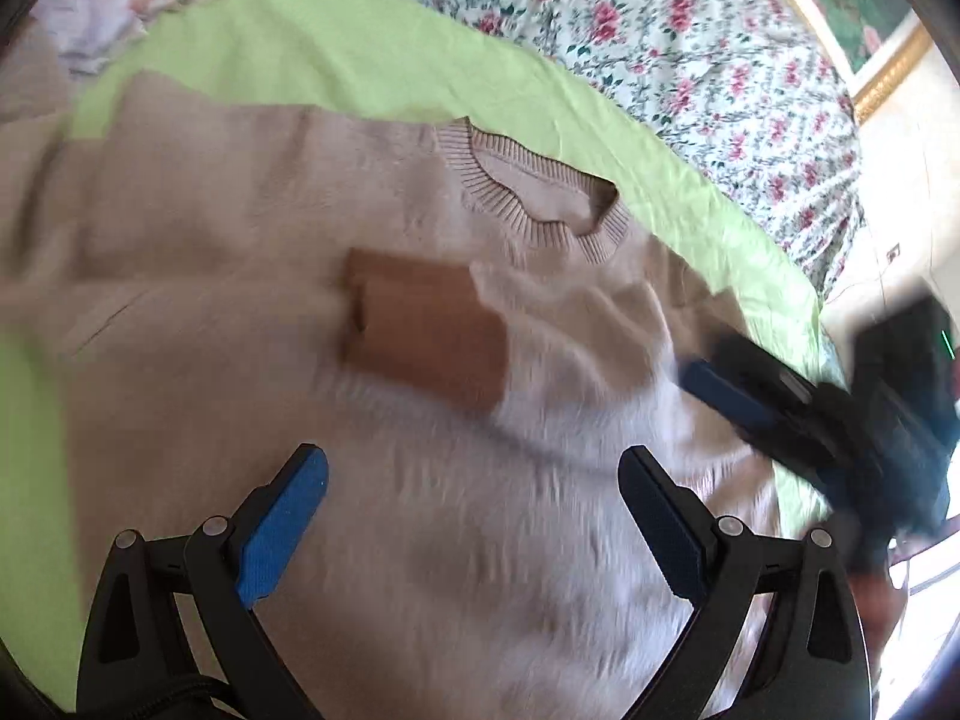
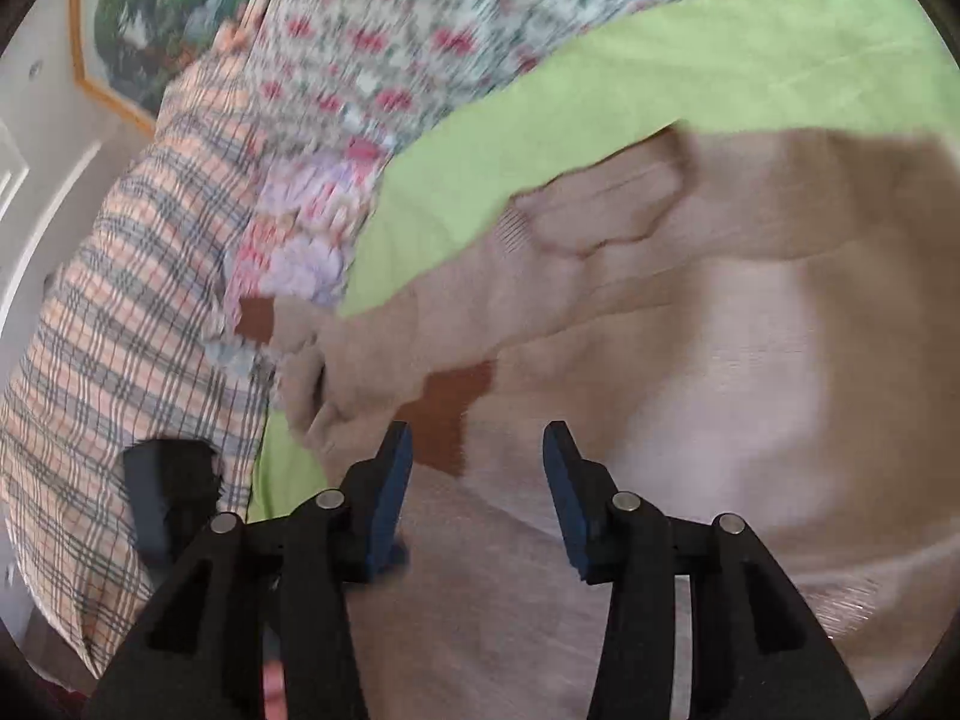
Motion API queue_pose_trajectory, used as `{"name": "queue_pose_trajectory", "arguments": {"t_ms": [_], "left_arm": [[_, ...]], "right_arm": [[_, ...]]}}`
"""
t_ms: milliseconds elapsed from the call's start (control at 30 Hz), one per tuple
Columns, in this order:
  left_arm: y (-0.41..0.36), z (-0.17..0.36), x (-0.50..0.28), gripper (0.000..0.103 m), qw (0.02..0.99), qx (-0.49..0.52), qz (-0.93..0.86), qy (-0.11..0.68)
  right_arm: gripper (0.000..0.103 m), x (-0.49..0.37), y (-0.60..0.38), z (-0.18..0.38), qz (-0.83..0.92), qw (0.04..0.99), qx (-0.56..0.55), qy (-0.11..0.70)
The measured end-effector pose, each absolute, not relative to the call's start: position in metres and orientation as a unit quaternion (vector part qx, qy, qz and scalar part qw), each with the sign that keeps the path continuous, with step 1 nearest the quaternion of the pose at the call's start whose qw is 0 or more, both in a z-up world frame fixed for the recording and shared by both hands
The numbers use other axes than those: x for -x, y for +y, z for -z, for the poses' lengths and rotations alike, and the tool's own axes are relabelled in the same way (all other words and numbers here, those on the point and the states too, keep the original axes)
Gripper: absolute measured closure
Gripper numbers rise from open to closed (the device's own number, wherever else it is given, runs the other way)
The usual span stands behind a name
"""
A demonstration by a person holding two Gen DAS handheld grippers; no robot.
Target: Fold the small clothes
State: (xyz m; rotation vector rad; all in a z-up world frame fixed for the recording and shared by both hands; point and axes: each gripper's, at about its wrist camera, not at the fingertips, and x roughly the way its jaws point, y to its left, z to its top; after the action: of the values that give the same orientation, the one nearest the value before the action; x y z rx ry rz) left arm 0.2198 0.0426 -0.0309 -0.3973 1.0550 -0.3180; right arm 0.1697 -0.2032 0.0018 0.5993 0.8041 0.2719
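Observation:
A beige knit sweater (image 1: pixel 252 276) with a ribbed collar (image 1: pixel 540 204) lies spread on a lime-green sheet (image 1: pixel 336 54). A brown cuff (image 1: pixel 426 336) of a folded-in sleeve rests on its chest. My left gripper (image 1: pixel 474 480) is open and empty just above the sweater's lower body. The right gripper (image 1: pixel 756 402) shows blurred at the sweater's right edge in the left wrist view. In the right wrist view the right gripper (image 2: pixel 477 456) is open and empty above the sweater (image 2: pixel 690 372), near a brown cuff (image 2: pixel 447 414). A second brown cuff (image 2: pixel 255 318) lies further left.
A floral bedspread (image 1: pixel 690 42) lies beyond the green sheet (image 2: pixel 750 54). A plaid pillow or cloth (image 2: pixel 120 324) sits at the left in the right wrist view. A framed picture (image 2: pixel 156 24) hangs on the wall. A dark object (image 2: pixel 162 492) lies by the plaid cloth.

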Motion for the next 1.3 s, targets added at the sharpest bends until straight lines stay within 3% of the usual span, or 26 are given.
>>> {"name": "queue_pose_trajectory", "arguments": {"t_ms": [100,167,200,233,267,467,867,933,1067,1167,1300], "left_arm": [[0.034,0.044,-0.246,0.007,0.821,0.21,0.149,0.509],[0.027,0.042,-0.256,0.022,0.833,0.2,0.146,0.494],[0.022,0.04,-0.259,0.049,0.838,0.191,0.149,0.488],[0.018,0.039,-0.26,0.085,0.84,0.183,0.158,0.485],[0.014,0.037,-0.261,0.099,0.84,0.179,0.165,0.485],[0.05,-0.003,-0.226,0.096,0.901,0.15,0.121,0.387],[0.061,0.036,-0.228,0.096,0.886,0.127,0.113,0.433],[0.06,0.037,-0.223,0.096,0.888,0.121,0.111,0.43],[0.046,0.029,-0.223,0.096,0.894,0.106,0.131,0.416],[0.036,0.037,-0.232,0.096,0.892,0.088,0.126,0.426],[0.045,0.043,-0.228,0.09,0.885,0.097,0.126,0.437]], "right_arm": [[0.056,-0.137,-0.234,-0.011,-0.088,0.879,-0.295,0.364],[0.056,-0.115,-0.257,-0.016,-0.058,0.884,-0.306,0.349],[0.056,-0.107,-0.266,-0.018,-0.042,0.885,-0.311,0.344],[0.056,-0.096,-0.278,-0.02,-0.026,0.887,-0.316,0.334],[0.056,-0.09,-0.288,-0.022,-0.015,0.889,-0.319,0.327],[0.056,-0.077,-0.333,-0.028,0.049,0.894,-0.307,0.322],[0.056,-0.183,-0.364,0.021,0.062,0.864,-0.246,0.434],[0.093,-0.188,-0.362,0.024,0.056,0.866,-0.231,0.44],[0.093,-0.17,-0.368,0.005,0.076,0.887,-0.198,0.41],[0.093,-0.175,-0.37,0.019,0.092,0.876,-0.185,0.436],[0.085,-0.153,-0.351,-0.007,0.15,0.894,-0.142,0.399]]}}
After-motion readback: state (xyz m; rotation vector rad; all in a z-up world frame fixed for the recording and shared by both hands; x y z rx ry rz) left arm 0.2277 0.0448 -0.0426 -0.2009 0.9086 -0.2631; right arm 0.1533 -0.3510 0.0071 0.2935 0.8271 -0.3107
